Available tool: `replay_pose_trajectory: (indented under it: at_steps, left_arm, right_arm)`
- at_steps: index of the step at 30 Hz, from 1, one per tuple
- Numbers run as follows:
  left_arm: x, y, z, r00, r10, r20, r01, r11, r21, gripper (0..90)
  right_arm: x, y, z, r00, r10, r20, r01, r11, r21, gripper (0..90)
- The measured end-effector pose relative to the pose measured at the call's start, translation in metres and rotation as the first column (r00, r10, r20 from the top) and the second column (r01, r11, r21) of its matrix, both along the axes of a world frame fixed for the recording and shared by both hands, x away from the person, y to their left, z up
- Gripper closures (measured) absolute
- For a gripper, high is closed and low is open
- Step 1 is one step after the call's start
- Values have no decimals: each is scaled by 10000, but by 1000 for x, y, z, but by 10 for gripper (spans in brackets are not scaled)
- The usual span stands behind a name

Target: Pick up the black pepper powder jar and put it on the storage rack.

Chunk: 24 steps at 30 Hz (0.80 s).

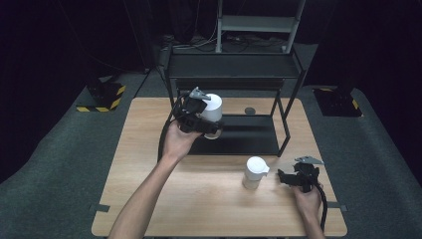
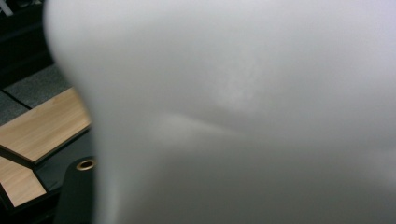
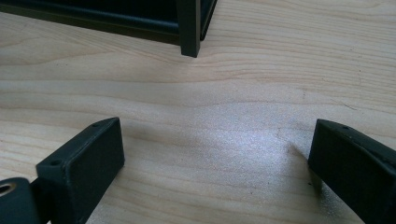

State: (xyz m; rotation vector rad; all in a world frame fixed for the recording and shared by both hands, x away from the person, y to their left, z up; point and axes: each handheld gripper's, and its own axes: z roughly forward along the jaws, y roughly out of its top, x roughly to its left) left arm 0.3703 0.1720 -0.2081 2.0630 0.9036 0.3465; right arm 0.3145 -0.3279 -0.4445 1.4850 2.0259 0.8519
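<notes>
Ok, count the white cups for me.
2. One white cup is held up by the left gripper over the black rack; the other cup stands on the table near the right gripper.

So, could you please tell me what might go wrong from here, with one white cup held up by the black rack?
1. The left tongs grip a white cup in the air beside the black rack; it could knock a shelf edge or a post.
2. The left gripper view is blocked by the cup's wall, so setting it down there would be partly blind.
3. The second cup stands on the table close to the open right tongs; a careless move could tip it.
</notes>
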Motion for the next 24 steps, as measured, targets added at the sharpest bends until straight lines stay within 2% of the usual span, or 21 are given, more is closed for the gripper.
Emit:
replay_pose_trajectory:
  at_steps: [7,16,20,24]
  left_arm:
    - [6,-3,25,10000,-9,52,8,9999,141,307]
    - [19,-12,68,10000,-94,13,93,9994,336,307]
    - [30,-11,86,9998,-118,-174,121,9998,183,307]
    - [35,-14,103,9999,19,-112,-17,9998,205,307]
  right_arm:
    - [0,0,0,10000,-8,-6,8,10000,7,28]
    - [0,0,0,10000,-22,-3,22,10000,22,28]
    - [0,0,0,10000,-21,-13,21,10000,24,28]
    - [0,0,0,10000,-31,-31,31,10000,34,28]
